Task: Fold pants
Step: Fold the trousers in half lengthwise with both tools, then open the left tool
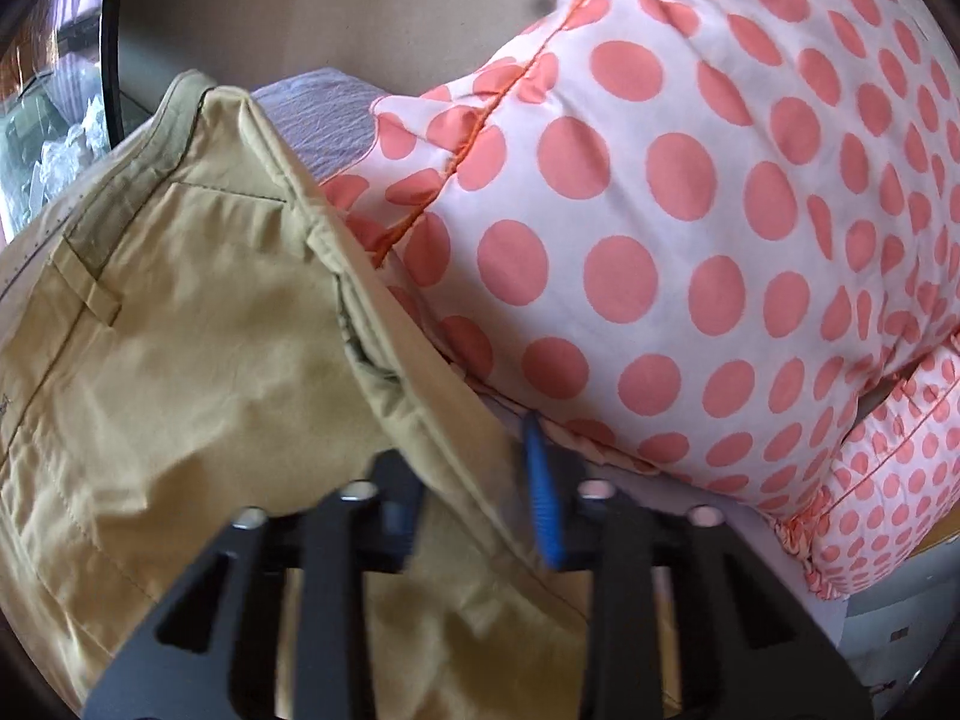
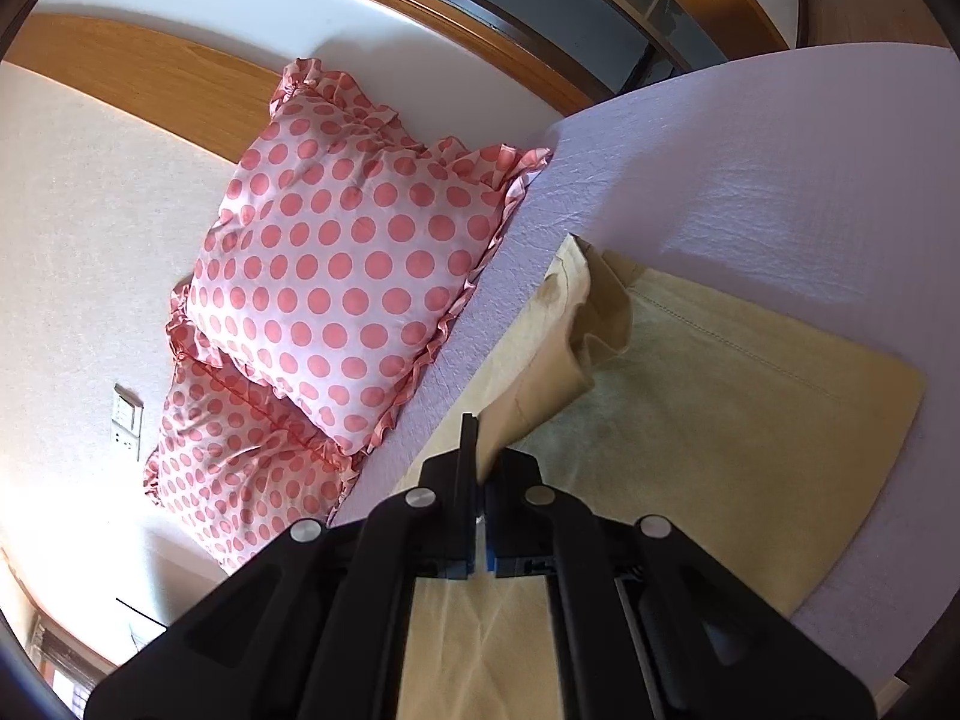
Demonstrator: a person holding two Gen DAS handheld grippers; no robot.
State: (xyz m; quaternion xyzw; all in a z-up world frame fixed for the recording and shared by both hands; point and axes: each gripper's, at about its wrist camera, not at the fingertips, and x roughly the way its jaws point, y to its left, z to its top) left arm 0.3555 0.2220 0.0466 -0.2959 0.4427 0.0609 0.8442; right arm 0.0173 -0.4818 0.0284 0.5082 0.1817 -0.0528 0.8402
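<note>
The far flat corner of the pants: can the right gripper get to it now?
Probably not yet: the right gripper looks shut on a lifted fold of the pants. The sheet around that corner lies bare.

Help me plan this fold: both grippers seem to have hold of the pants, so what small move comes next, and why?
Probably carry the lifted edge across and lay it flat. The right gripper is shut on a raised flap of the pants, the left gripper pinches the waistband end, and the rest lies on the bed beside the pillows.
</note>
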